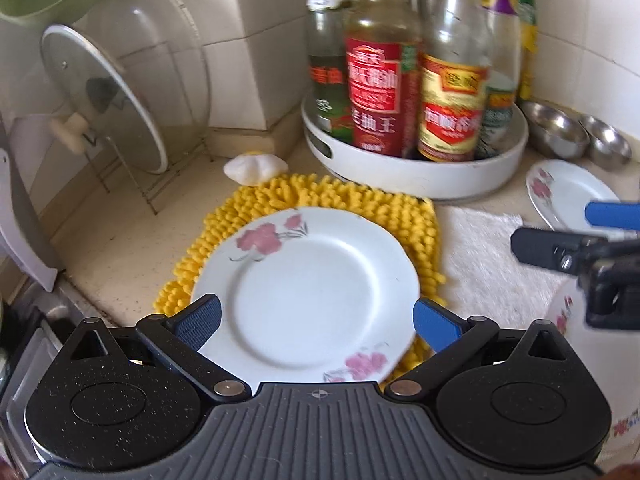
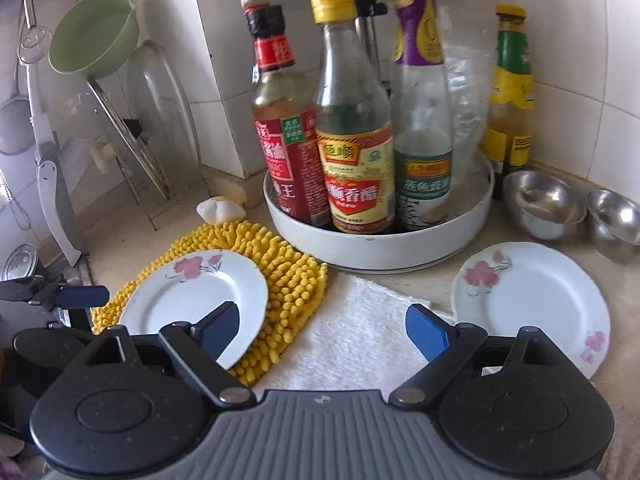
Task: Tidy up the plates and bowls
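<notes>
Hand-held gripper (image 1: 316, 324) spread — above plate (image 1: 306, 296).

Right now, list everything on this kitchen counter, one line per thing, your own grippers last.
Floral plates: 2, white with pink flowers; one on the yellow mat, one on bare counter at right.
Chenille mat: 1, yellow, under the left plate.
Towel: 1, white, between the plates.
Steel bowls: 2, silver, back right.
Turntable tray: 1, white, holding sauce bottles.
Glass lid: 1, clear, upright in a wire rack, left.
Colander: 1, green, hanging.
Left gripper: open over the mat plate.
Right gripper: open over the towel.
</notes>
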The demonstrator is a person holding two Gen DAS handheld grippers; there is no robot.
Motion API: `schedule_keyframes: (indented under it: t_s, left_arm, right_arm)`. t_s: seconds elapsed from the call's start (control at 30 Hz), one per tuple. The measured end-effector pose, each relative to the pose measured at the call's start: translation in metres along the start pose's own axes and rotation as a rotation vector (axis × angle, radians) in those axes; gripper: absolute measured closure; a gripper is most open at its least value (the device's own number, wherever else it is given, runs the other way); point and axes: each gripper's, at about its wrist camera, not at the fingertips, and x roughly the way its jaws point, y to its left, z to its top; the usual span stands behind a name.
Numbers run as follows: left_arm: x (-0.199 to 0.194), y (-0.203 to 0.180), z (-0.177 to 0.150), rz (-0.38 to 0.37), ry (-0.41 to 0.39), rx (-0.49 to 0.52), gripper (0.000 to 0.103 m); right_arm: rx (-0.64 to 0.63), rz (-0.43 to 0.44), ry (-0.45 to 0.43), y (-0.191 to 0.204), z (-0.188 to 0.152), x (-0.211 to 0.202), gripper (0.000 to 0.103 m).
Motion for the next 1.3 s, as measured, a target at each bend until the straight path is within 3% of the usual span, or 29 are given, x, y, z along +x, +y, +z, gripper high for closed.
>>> schedule_keyframes:
  t_s: [0.47, 0.9, 1.17, 1.3]
  left_arm:
    - [0.031, 0.027, 0.015, 0.002, 0.046, -0.044, 0.0]
    - [0.048, 0.05, 0.009, -0.025, 0.094, -0.07, 0.0]
    - [0.049, 0.065, -0.001, -0.117, 0.124, -0.111, 0.003]
    - [0.053, 0.07, 0.0, -0.118, 0.126, -0.114, 0.005]
  right_arm:
    - [-0.016, -0.001, 0.054, 0.016, 0.013, 0.038, 0.0]
    - [0.017, -0.016, 0.11, 0.029, 0.015, 0.064, 0.0]
    - [0.044, 0.019, 0.189, 0.036, 0.01, 0.082, 0.013]
    - [0.064, 0.026, 0.216, 0.035, 0.006, 0.088, 0.017]
